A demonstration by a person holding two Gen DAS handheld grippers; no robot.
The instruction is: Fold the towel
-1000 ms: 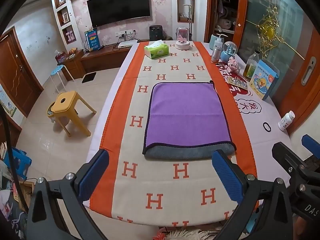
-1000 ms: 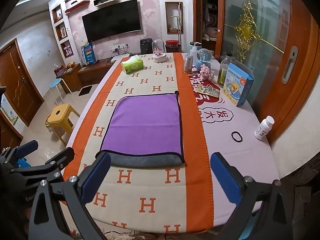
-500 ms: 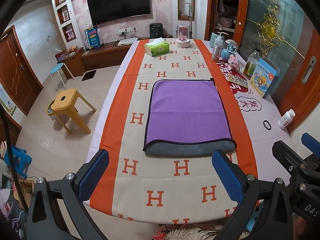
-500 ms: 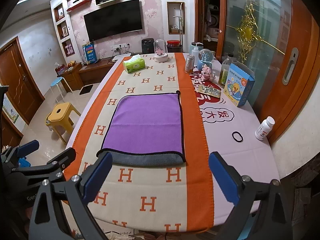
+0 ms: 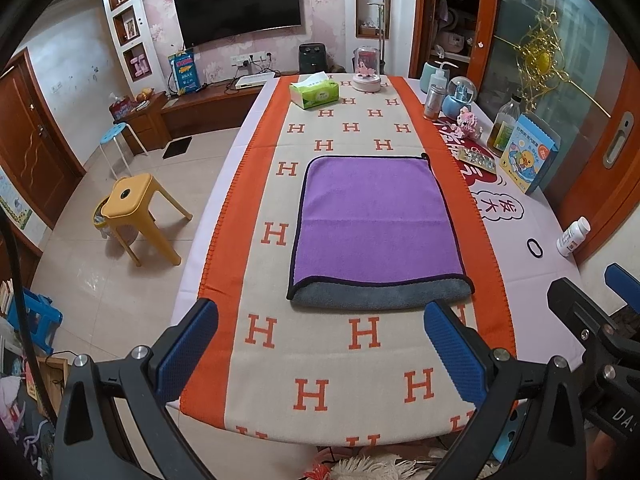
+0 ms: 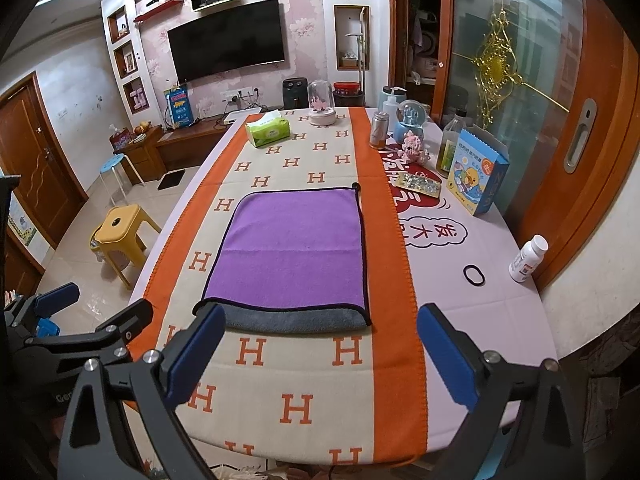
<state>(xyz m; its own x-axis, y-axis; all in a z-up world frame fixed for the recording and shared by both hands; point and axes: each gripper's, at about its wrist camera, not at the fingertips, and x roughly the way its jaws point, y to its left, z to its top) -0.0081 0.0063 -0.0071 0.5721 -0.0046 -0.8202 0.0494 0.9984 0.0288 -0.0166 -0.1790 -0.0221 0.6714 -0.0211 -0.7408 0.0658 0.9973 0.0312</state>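
Observation:
A purple towel (image 5: 376, 220) with a grey underside lies folded flat on the H-patterned table runner (image 5: 360, 360); its grey fold edge faces me. It also shows in the right wrist view (image 6: 294, 250). My left gripper (image 5: 320, 350) is open and empty, held above the near table end, short of the towel. My right gripper (image 6: 320, 354) is open and empty, also near the table's front edge. Each gripper shows at the edge of the other's view.
A tissue box (image 5: 315, 95) and a glass dome (image 5: 366, 72) stand at the far end. Bottles, a snow globe and a blue box (image 5: 528, 154) line the right side, with a white pill bottle (image 5: 573, 237) and hair tie. A yellow stool (image 5: 134, 210) stands left.
Both grippers have drawn back slightly toward the near table end and stay open. The towel has not moved.

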